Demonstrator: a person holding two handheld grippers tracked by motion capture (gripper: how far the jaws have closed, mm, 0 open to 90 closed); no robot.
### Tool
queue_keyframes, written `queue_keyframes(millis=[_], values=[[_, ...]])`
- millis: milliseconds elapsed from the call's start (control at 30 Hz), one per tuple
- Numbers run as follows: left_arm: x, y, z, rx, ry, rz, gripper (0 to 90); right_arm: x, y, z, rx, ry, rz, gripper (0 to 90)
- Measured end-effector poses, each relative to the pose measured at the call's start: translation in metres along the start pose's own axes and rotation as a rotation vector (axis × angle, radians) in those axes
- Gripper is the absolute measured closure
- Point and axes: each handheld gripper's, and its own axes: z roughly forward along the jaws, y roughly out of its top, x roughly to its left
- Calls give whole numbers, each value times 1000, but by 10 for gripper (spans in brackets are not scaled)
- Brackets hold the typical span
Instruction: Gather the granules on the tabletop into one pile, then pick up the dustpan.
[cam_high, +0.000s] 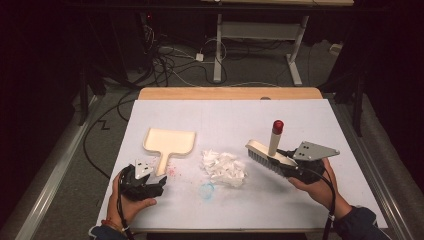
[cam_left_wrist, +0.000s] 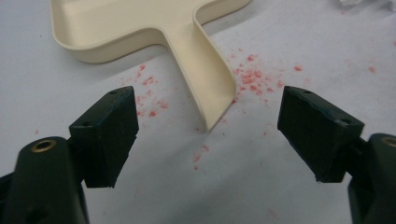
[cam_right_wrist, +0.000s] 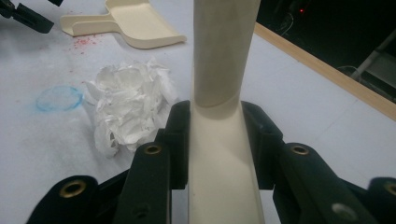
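A cream dustpan (cam_high: 169, 141) lies on the white table, its handle (cam_left_wrist: 205, 79) pointing toward my left gripper (cam_high: 148, 176). That gripper (cam_left_wrist: 210, 135) is open, its jaws standing on either side of the handle's tip without touching it. My right gripper (cam_high: 287, 167) is shut on the back of a cream hand brush (cam_high: 267, 155) with an upright handle and a red cap (cam_high: 278, 126); both pads press the brush body (cam_right_wrist: 219, 154). A heap of crumpled white paper (cam_high: 223, 167) lies between dustpan and brush, just left of the bristles; it shows again as paper (cam_right_wrist: 128, 105).
Red crumbs (cam_left_wrist: 250, 77) are scattered around the dustpan handle. A blue chalk ring (cam_high: 207, 190) is drawn in front of the paper, seen too as the ring (cam_right_wrist: 59, 98). The table's wooden far edge (cam_high: 230, 93) borders a floor with cables and a desk frame.
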Motion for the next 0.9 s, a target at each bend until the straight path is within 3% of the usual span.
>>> queue_keyframes(millis=[300, 600, 900], values=[[5, 8, 4, 23, 0, -18, 199, -2, -8, -19, -17, -22, 11, 683], [10, 17, 13, 96, -46, -42, 199, -4, -17, -30, -6, -46, 23, 683], [18, 34, 28, 128, -61, -85, 198, -7, -21, -31, -1, -46, 33, 683]])
